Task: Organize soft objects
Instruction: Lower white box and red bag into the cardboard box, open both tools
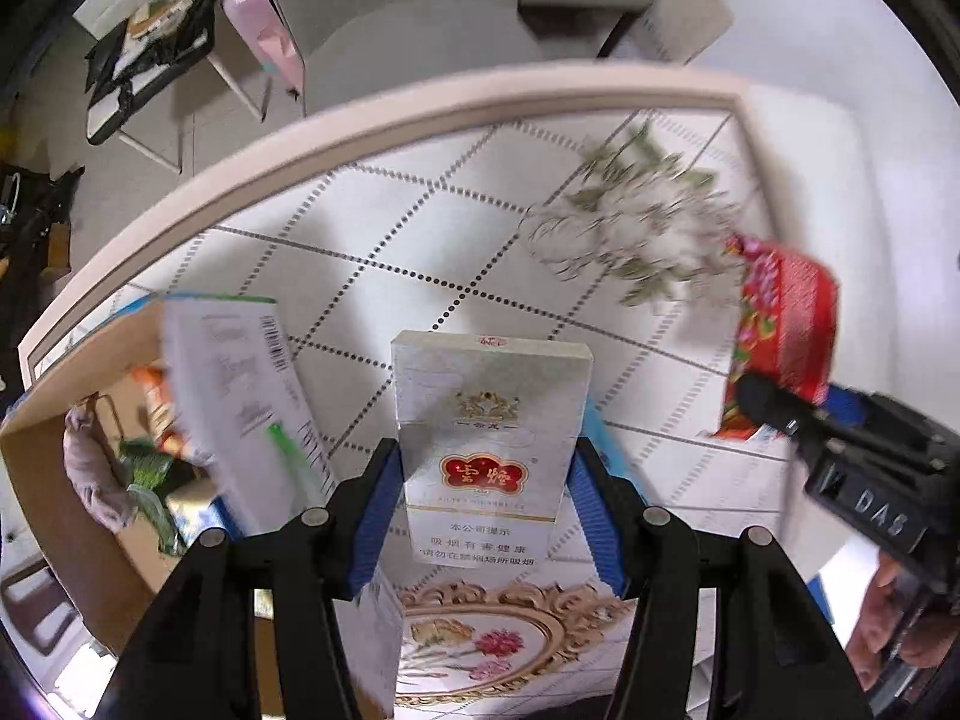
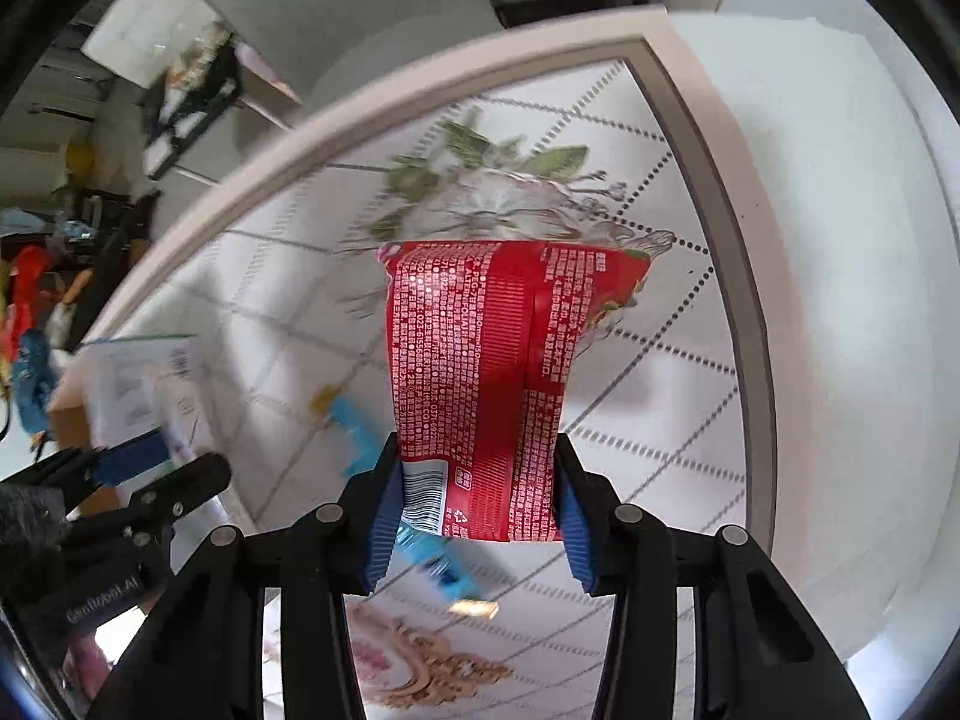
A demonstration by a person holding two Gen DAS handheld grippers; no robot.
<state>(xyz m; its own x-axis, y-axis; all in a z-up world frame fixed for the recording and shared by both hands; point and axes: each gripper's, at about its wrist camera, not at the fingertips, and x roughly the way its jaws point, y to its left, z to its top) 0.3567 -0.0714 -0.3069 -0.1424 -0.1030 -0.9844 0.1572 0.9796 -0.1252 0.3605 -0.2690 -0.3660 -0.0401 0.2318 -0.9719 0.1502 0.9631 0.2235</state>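
My left gripper (image 1: 480, 474) is shut on a white cigarette pack (image 1: 489, 420) with a red emblem, held upright above the patterned table (image 1: 420, 228). My right gripper (image 2: 477, 480) is shut on a red soft snack packet (image 2: 492, 372) with white print, held above the table. The red packet (image 1: 786, 336) and the right gripper also show at the right of the left wrist view. The left gripper (image 2: 156, 468) shows at the left of the right wrist view.
An open cardboard box (image 1: 36, 438) with mixed items stands at the table's left; a white printed box (image 1: 240, 396) leans at its edge. A blue item (image 2: 360, 438) lies on the table below the packet. The table rim (image 2: 708, 180) runs behind and to the right.
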